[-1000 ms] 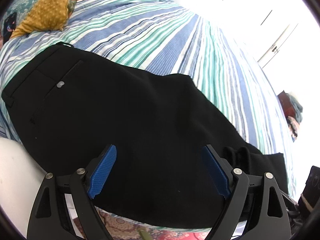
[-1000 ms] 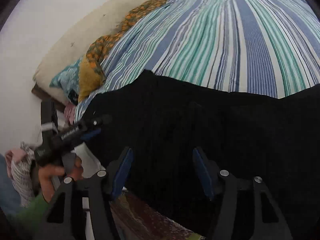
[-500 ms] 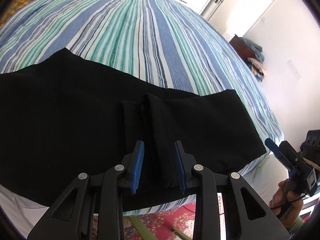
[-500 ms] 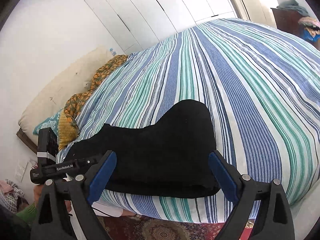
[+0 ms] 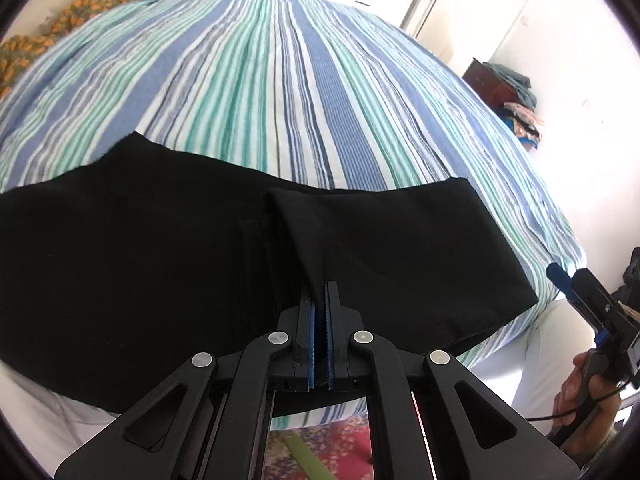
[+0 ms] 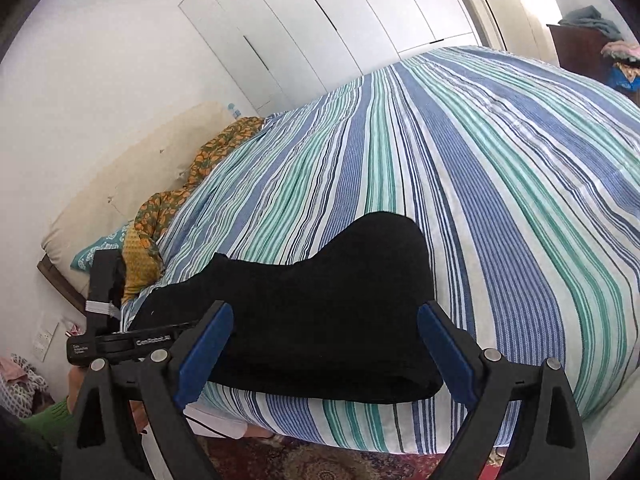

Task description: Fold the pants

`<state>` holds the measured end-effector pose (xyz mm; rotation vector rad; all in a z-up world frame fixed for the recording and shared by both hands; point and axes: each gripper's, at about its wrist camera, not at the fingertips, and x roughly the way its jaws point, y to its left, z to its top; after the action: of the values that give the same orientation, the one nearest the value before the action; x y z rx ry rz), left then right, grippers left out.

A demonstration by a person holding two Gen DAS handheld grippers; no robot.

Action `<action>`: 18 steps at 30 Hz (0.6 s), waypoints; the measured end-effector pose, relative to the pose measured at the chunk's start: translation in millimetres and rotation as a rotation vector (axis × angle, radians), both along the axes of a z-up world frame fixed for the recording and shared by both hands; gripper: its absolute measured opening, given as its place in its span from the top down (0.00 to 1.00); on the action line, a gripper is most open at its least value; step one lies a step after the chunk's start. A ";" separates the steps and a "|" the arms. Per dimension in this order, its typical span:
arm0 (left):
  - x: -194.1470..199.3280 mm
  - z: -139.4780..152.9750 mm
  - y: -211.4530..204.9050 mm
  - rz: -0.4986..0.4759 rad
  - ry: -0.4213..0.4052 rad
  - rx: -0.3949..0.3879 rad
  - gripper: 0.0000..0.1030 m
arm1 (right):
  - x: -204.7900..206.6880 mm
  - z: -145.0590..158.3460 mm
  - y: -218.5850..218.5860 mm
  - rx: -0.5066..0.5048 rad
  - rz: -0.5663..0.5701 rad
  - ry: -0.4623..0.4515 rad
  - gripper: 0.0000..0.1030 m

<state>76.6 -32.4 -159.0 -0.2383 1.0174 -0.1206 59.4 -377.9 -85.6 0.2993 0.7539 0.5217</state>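
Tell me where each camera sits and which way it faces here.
Left wrist: on the left hand-held gripper, facing across the striped bed; its fingers are pinched on a ridge of the black pants; the right hand shows at the right edge.
Right wrist: on the right hand-held gripper, open, facing the pants' end and the wardrobe.
Shared: pants and bed.

**Count of things in view**

One pair of black pants [image 5: 168,264] ahead of the grippers — one striped bedspread [image 5: 280,80] beneath. Two grippers: the left gripper [image 5: 320,300], the right gripper [image 6: 324,344]. One dark dresser [image 5: 494,86] far right; one patterned rug [image 6: 320,464] below.
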 end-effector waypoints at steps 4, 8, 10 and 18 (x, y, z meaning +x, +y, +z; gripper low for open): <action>8.1 -35.3 9.9 0.028 0.108 0.080 0.98 | 7.6 -8.8 -0.2 0.028 0.009 0.049 0.09; 1.6 -40.8 8.2 0.019 0.109 0.070 0.95 | 14.1 -20.3 11.2 0.085 0.105 0.110 0.09; 0.2 -34.7 14.6 0.029 0.103 0.047 0.76 | 17.9 -35.0 21.4 0.062 0.144 0.182 0.07; -4.3 -34.6 49.5 0.125 0.097 -0.112 0.35 | 23.1 -53.1 26.9 0.039 0.142 0.254 0.07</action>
<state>72.2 17.1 -193.7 -0.4129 1.0904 -0.0527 82.6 -351.0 -138.8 0.3540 1.0171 0.6408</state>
